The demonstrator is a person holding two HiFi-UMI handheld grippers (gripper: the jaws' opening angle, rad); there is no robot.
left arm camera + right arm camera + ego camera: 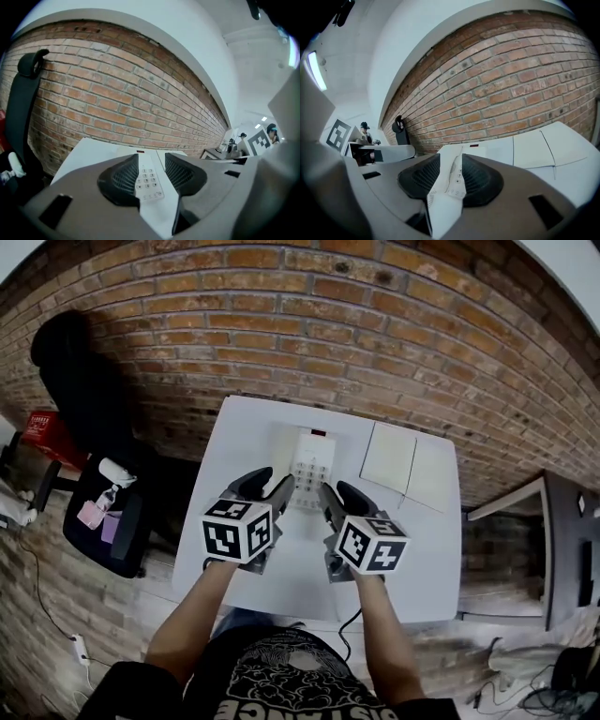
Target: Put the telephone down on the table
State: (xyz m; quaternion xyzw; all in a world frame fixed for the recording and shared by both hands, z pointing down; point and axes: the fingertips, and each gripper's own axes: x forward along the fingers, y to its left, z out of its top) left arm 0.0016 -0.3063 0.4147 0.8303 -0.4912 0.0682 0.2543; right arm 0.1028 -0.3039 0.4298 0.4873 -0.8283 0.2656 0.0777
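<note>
Telephone (307, 465) at centre frame on white table (300, 568); left gripper (281, 488) and right gripper (323, 493) closing round its near end
Smooth matt tabletop abuts a rough red brick wall (281, 324) filling the upper frame; black chair (103, 512) at left, flat white panels (389, 456) at right of centre. Telephone is white plastic with a rectangular keypad; ribbed black pads (123, 178) flank it, not yet clamped

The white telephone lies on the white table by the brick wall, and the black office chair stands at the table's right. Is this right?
No. The black office chair stands at the table's left, as the head view shows. The rest is correct.
</note>
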